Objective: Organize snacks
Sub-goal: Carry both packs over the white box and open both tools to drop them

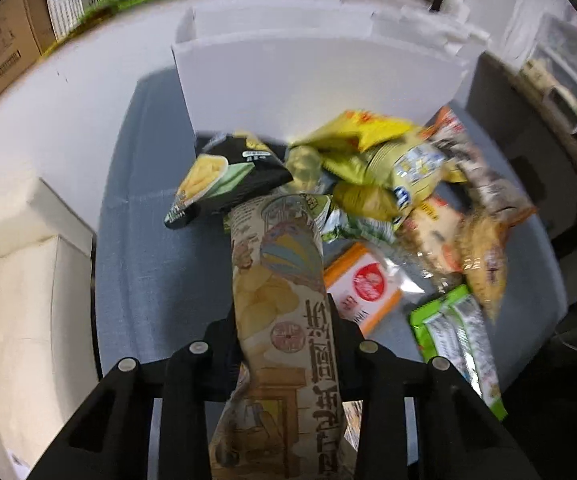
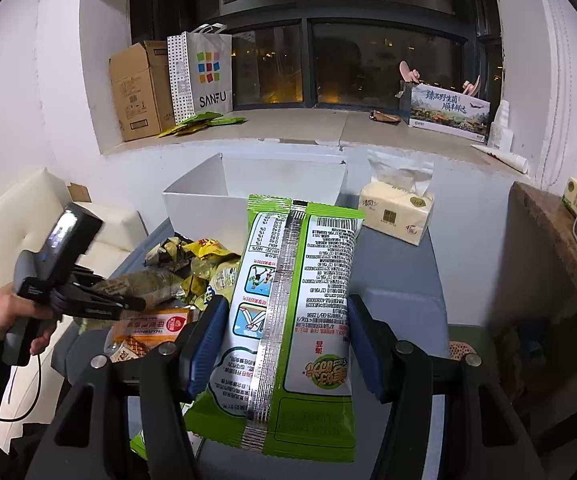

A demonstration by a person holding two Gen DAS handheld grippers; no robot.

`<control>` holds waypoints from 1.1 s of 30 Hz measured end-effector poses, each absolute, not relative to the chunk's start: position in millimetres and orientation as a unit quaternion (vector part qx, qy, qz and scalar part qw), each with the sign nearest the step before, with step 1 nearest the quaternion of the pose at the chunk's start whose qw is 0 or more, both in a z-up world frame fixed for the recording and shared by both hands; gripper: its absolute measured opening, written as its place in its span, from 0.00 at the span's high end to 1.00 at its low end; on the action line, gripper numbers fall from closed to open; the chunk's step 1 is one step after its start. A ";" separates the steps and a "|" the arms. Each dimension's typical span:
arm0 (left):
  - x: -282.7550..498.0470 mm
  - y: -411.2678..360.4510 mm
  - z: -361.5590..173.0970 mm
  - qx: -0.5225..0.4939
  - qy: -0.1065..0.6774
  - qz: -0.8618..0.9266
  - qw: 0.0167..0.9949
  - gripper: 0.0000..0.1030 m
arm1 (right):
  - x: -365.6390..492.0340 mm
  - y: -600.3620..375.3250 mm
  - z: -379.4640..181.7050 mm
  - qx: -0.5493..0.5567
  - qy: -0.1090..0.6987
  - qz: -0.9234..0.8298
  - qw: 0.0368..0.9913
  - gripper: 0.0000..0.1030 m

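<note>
Grey cloth covers the table, with a dark window and a cluttered sill behind it in the right wrist view. On that table the left gripper is clamped tight on a long tan packet printed with old-style drawings; its fingers are mostly hidden behind the packet, and the packet's near end runs off the bottom edge. The packet's far end reaches into the snack pile, where blur smears most labels: a black bag of yellow sticks sits just left of it, yellow-green bags lie beyond, and an orange-and-white pouch and a green pack lie to its right, the green one cut off low down. Behind the pile stands a white box, open at the top; its inside cannot be seen from the left wrist view. The right gripper holds a green bag back side up, its blue pads pressing both edges, jaws about half spread; the bag is lifted above the table and blocks much of the white box behind it. To its left in that view, a hand grips the left gripper's handle, sleeve cut off by the frame edge. A tissue pack sits right of the box. On the sill stand a cardboard box and a paper bag.
</note>
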State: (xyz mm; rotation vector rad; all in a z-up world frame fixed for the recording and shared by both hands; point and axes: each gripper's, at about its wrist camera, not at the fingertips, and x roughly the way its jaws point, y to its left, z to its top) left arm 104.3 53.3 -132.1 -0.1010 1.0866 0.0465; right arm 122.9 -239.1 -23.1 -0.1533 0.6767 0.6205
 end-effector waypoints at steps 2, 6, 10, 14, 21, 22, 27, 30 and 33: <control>81.5 49.1 -120.2 -0.046 0.486 0.007 0.873 0.63 | 122.3 -239.8 -25.9 -0.069 0.329 0.301 0.892 0.38; 42.2 45.6 -91.7 -0.054 0.420 -0.004 0.906 0.63 | 115.0 -241.1 -28.2 -0.061 0.325 0.310 0.891 0.38; 39.1 50.0 -44.9 -0.059 0.335 -0.006 0.940 0.63 | 115.5 -242.0 -24.6 -0.040 0.310 0.320 0.895 0.38; 62.9 54.2 -4.6 -0.060 0.270 -0.011 0.961 0.63 | 132.0 -237.3 -15.4 -0.014 0.301 0.328 0.895 0.38; 191.8 65.9 29.2 -0.061 0.262 0.000 0.963 0.63 | 213.3 -191.5 18.0 -0.011 0.287 0.326 0.901 0.38; 208.9 69.3 27.4 -0.060 0.270 0.004 0.961 0.63 | 232.3 -178.0 21.0 -0.013 0.287 0.323 0.901 0.38; 293.9 82.5 1.5 -0.064 0.312 0.041 0.947 0.63 | 309.3 -126.7 14.2 -0.019 0.328 0.303 0.895 0.38; 325.1 90.7 -19.9 -0.078 0.333 0.049 0.938 0.63 | 346.4 -100.0 -0.5 -0.041 0.351 0.294 0.888 0.38; 339.8 87.8 -38.9 -0.063 0.355 0.060 0.931 0.61 | 369.1 -81.9 -15.2 -0.058 0.371 0.293 0.879 0.38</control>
